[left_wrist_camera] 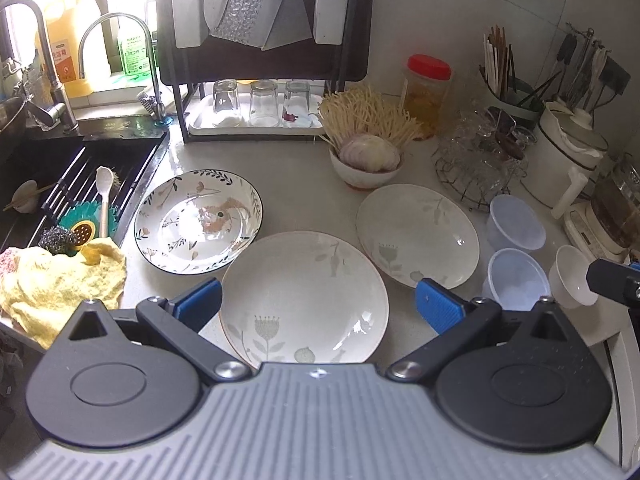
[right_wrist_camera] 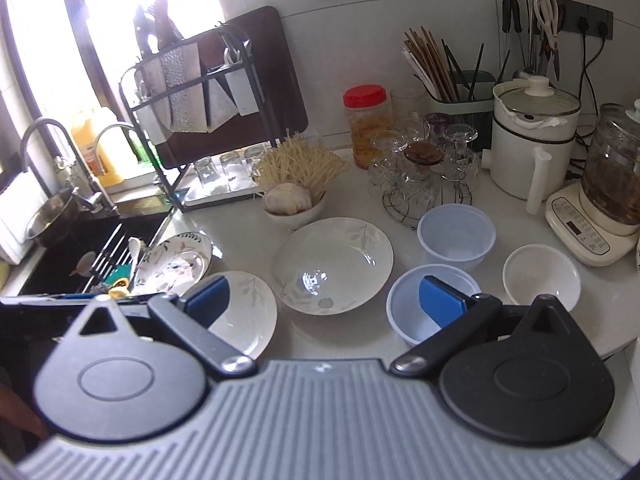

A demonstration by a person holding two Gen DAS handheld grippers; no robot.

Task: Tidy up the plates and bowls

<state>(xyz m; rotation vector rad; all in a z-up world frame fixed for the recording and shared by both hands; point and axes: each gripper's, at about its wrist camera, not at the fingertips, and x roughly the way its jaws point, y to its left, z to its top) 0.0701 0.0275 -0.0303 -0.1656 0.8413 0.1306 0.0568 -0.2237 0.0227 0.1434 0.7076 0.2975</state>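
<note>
Three plates lie on the white counter. A dark-rimmed leaf-patterned plate [left_wrist_camera: 198,220] [right_wrist_camera: 176,260] sits beside the sink. A cream floral plate [left_wrist_camera: 304,300] [right_wrist_camera: 248,312] lies nearest, and a second cream plate [left_wrist_camera: 418,234] [right_wrist_camera: 332,264] lies to its right. Two translucent plastic bowls [left_wrist_camera: 516,222] [left_wrist_camera: 516,280] [right_wrist_camera: 456,232] [right_wrist_camera: 400,308] and a small white bowl [left_wrist_camera: 572,276] [right_wrist_camera: 540,272] stand further right. My left gripper [left_wrist_camera: 318,306] hangs open above the near cream plate, holding nothing. My right gripper [right_wrist_camera: 326,298] hangs open and empty over the second cream plate and the nearer plastic bowl.
A black sink [left_wrist_camera: 80,160] with a spoon and yellow cloth [left_wrist_camera: 60,280] lies left. At the back stand a dish rack [left_wrist_camera: 260,60] with glasses, a bowl of enoki mushrooms [left_wrist_camera: 366,152], a red-lidded jar [left_wrist_camera: 428,92], stacked glassware [right_wrist_camera: 420,176], a chopstick holder [right_wrist_camera: 460,92], a white pot [right_wrist_camera: 532,136] and a kettle [right_wrist_camera: 608,184].
</note>
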